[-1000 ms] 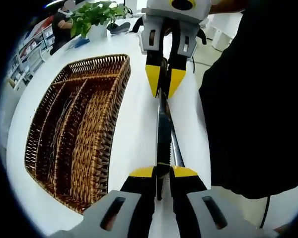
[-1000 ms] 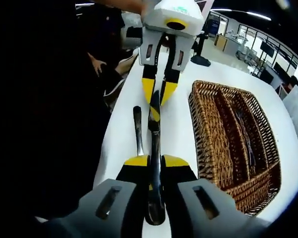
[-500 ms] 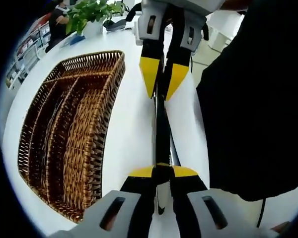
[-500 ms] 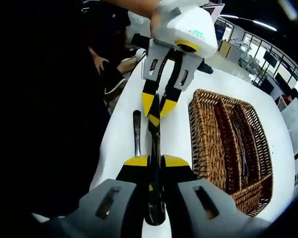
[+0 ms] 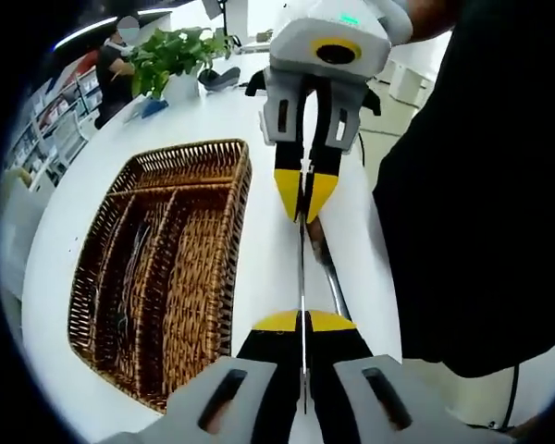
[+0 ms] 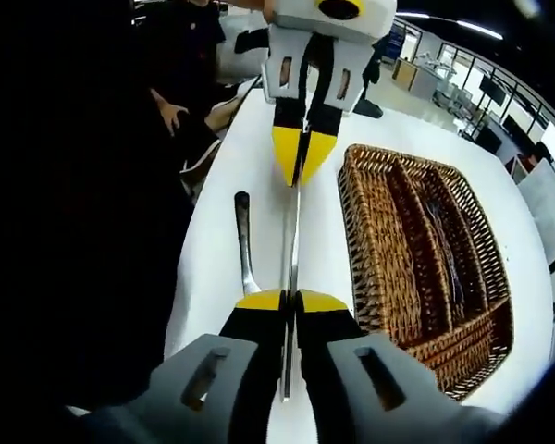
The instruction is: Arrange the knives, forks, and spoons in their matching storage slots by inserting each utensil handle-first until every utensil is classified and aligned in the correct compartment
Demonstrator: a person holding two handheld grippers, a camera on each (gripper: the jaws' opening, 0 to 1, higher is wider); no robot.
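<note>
Your left gripper (image 5: 302, 321) and your right gripper (image 6: 290, 300) face each other over the round white worktop (image 5: 259, 268), and each has its yellow-tipped fingers pinching one end of the same slim steel table knife (image 5: 302, 268). The knife is seen edge-on as a thin bright line, stretched straight between the two pairs of fingers and lifted clear of the worktop. In the left gripper view your right gripper comes in from the top with its fingers pressed onto the far end of the knife; in the right gripper view your left gripper does the same.

A second utensil, a dark-handled steel piece (image 6: 241, 236), lies flat on the worktop just beside the held knife, near your body. I cannot tell whether it is a spoon or a fork.

The brown woven wicker cutlery tray (image 5: 203, 277) sits on the worktop beside the knife but apart from it, with long compartments. Some thin utensils (image 6: 444, 245) lie in one inner slot.

A potted green plant (image 5: 178, 51) stands at the far edge.
</note>
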